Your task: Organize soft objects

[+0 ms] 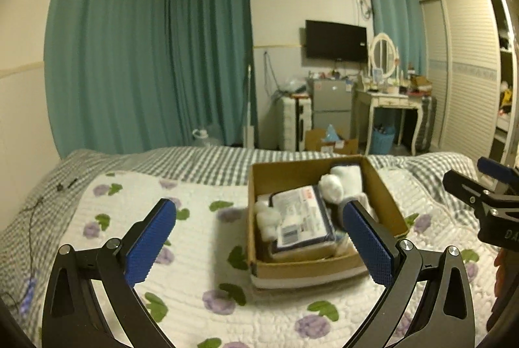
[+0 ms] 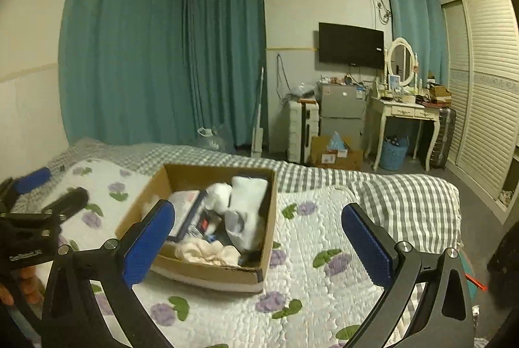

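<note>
Left gripper [image 1: 259, 220]: jaws spread wide, blue pads [image 1: 149, 246] empty, raised over the bed; also seen at the far left edge of the right wrist view [image 2: 48, 189], near the box's left side.

Quilt [image 1: 201, 299]: white, purple flowers and green leaves, spread over a grey-and-white checked sheet [image 1: 201, 161]. Thin dark cable [image 1: 35, 205] lying on the sheet at far left.

Cardboard box [image 1: 386, 202]: open-topped, resting on the quilt, ahead of the left gripper and toward its right finger, whose tip overlaps the box's right half in that view. In the right wrist view, box [image 2: 266, 237] ahead and to the left, left finger overlapping its near-left corner.

Box contents, left to right: white fluffy wad [image 1: 267, 218] at the left wall; flat packet with printed label [image 1: 300, 218] in the middle; white ball-shaped soft item [image 1: 331, 189]; folded white cloth [image 1: 348, 177] at the far right corner. Cream crumpled fabric [image 2: 207, 252] along the near wall, shown only in the right wrist view.

Right gripper [image 2: 258, 220]: jaws spread wide, nothing between pads, held above the quilt to the right of the box; visible at the right edge of the left wrist view [image 1: 480, 186].

Background: teal curtains [image 1: 129, 56], wall television [image 1: 335, 40], dressing table with oval mirror [image 1: 384, 98], louvred wardrobe [image 1: 470, 72].
</note>
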The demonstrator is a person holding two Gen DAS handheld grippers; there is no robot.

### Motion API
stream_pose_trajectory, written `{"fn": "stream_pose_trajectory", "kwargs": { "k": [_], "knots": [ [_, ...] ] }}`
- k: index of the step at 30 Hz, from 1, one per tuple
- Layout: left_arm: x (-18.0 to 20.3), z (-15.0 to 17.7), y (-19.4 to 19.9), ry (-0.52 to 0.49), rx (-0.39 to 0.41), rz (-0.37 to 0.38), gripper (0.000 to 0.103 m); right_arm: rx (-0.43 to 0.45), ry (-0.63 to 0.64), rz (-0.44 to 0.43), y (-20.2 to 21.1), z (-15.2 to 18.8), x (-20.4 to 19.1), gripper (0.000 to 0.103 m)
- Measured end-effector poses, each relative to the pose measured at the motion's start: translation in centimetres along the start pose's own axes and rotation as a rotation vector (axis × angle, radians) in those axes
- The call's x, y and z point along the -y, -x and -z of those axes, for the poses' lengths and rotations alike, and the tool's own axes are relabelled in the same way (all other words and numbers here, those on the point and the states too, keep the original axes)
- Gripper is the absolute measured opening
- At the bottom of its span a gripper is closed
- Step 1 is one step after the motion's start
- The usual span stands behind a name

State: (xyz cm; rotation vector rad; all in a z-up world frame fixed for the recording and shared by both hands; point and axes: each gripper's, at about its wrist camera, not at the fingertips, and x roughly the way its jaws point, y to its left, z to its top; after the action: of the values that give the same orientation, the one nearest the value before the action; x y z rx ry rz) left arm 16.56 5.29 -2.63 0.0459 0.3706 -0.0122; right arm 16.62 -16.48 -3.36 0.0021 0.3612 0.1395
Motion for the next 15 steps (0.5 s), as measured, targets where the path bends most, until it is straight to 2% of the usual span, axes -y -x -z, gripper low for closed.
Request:
{"fn": "stream_pose_trajectory", "kwargs": {
  "k": [15],
  "knots": [
    [-0.72,0.59,-0.10,0.027,-0.011,0.008,0.103,-0.020,0.001,0.016,-0.46,0.46,-0.36,0.103]
  ]
}}
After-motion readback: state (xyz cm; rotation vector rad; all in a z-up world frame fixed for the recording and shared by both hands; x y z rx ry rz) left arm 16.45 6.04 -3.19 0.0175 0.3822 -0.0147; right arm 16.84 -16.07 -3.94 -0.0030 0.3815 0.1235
